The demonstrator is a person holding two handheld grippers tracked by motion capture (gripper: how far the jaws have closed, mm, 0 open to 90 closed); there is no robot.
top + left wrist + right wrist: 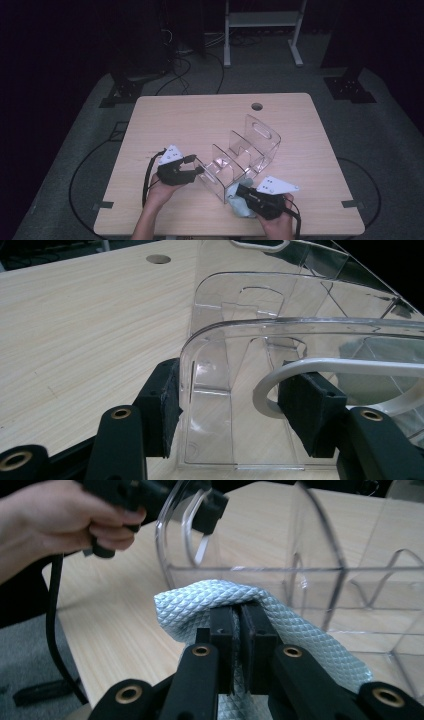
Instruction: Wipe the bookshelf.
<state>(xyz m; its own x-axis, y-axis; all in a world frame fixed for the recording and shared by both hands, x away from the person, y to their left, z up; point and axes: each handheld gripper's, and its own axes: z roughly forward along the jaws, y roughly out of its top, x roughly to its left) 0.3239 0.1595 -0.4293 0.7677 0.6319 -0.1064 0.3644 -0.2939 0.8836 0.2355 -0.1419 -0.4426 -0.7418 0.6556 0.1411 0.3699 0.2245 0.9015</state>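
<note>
Clear plastic organizer (245,152) — one, a rack of see-through curved dividers with handle cutouts — lies slantwise on the one pale wood-grain table (190,120), running from the near middle toward the far right. Bare tabletop stays open to the left and far side, with a round cable hole (257,106) near the far edge; the rack's near end sits close to the near edge.

Two grippers work at that near end. Left gripper (197,170), on the near left, is clenched on the organizer's end wall: in the left gripper view one padded jaw presses the outside of the curved clear panel (210,390) and the other sits inside by the white-edged handle slot.

Right gripper (239,630), at the near right edge, pinches one pale blue-grey cloth (215,605) — quilted in a diamond weave, bunched over its jaws — touching the organizer's near side wall.
</note>
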